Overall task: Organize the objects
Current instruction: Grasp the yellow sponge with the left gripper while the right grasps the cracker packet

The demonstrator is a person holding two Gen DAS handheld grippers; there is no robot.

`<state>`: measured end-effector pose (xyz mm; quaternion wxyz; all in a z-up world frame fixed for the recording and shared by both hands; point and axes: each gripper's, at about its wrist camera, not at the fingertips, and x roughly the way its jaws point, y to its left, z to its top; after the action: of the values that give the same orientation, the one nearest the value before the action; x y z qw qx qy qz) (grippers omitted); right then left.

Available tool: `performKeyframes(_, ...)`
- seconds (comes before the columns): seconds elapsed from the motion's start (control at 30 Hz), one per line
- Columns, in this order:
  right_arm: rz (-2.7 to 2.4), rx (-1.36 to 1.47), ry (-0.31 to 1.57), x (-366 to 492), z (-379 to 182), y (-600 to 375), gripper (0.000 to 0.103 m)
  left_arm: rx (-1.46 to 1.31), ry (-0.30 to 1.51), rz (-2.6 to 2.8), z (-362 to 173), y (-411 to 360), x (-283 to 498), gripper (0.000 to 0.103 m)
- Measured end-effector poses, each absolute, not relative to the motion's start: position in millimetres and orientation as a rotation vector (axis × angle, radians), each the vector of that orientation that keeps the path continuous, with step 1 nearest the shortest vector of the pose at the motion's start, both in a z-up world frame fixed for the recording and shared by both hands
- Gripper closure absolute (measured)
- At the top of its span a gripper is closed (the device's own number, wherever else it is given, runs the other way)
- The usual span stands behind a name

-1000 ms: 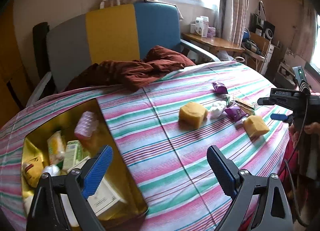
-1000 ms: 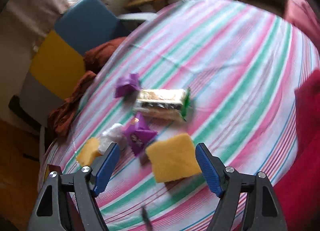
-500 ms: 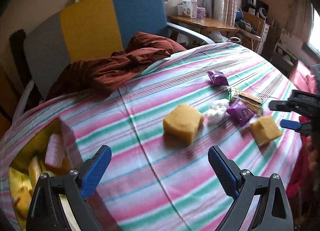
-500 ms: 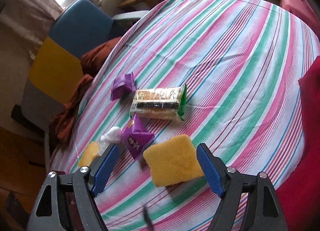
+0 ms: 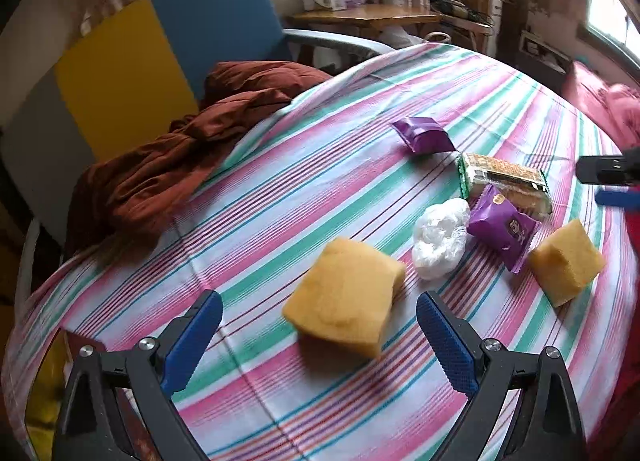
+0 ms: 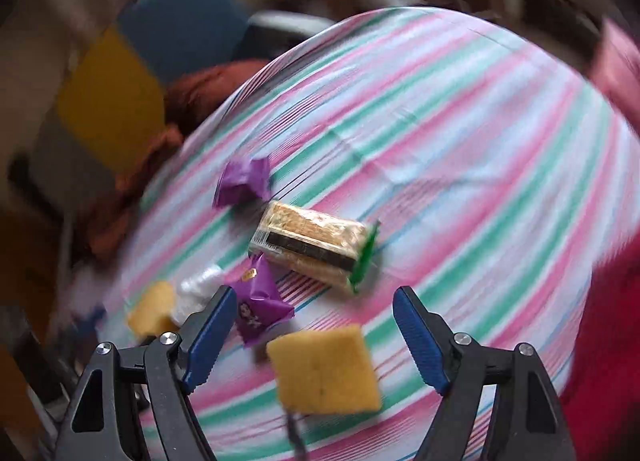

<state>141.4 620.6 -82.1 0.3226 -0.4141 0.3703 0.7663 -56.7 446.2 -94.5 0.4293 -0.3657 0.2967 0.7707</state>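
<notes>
While six loose things, among them the nearer yellow sponge block (image 5: 344, 297), the farther yellow sponge block (image 6: 324, 369) and a clear-wrapped cracker pack (image 6: 310, 245), lie unsorted on the striped-cloth table (image 5: 320, 181), the left tongs (image 5: 320, 335) and right tongs (image 6: 310, 335) hover wide and empty, so most work seems left.

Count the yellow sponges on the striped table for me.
2. One sponge lies between the open left gripper fingers; the other sponge lies between the open right gripper fingers, beside a purple packet.
</notes>
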Motion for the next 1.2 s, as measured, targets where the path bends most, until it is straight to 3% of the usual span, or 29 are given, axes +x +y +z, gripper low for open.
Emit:
performKeyframes(0.17, 2.058, -1.391, 0.500, 96.4, -86.0, 623.9, 0.022, -0.925, 0.739, 1.883, -103.4, 455.5, -59.7, 0.010)
performKeyframes(0.37, 2.054, -1.605, 0.295, 69.6, -113.6, 630.6, 0.023, -0.979, 0.731, 1.851, -114.5, 459.5, -67.9, 0.026)
performKeyframes(0.43, 2.047, -1.639, 0.283, 64.7, -124.3, 633.6, 0.026, -0.997, 0.727, 1.835, -118.1, 460.5, -69.0, 0.029)
performKeyframes(0.47, 2.044, -1.652, 0.289, 62.8, -128.8, 634.2, 0.037, -1.002, 0.725, 1.826, -119.9, 460.9, -69.0, 0.031)
performKeyframes(0.53, 2.053, -1.674, 0.308, 62.4, -136.0, 633.3, 0.045, -1.015, 0.719, 1.808, -121.7, 461.7, -68.3, 0.040)
performKeyframes(0.9, 2.079, -1.509, 0.484, 95.3, -118.0, 645.3, 0.053, -1.061, 0.647, 1.869, -112.6, 448.8, -66.5, 0.047)
performKeyframes(0.93, 2.080, -1.496, 0.487, 97.4, -115.8, 644.9, 0.057, -1.065, 0.631, 1.885, -108.0, 444.9, -66.5, 0.047)
performKeyframes(0.97, 2.078, -1.489, 0.489, 98.0, -114.2, 644.9, 0.068, -1.067, 0.616, 1.884, -104.8, 443.4, -65.7, 0.047)
performKeyframes(1.2, 2.069, -1.504, 0.521, 100.0, -112.9, 632.6, 0.064, -0.985, 0.594, 1.927, -74.0, 422.3, -50.4, 0.047)
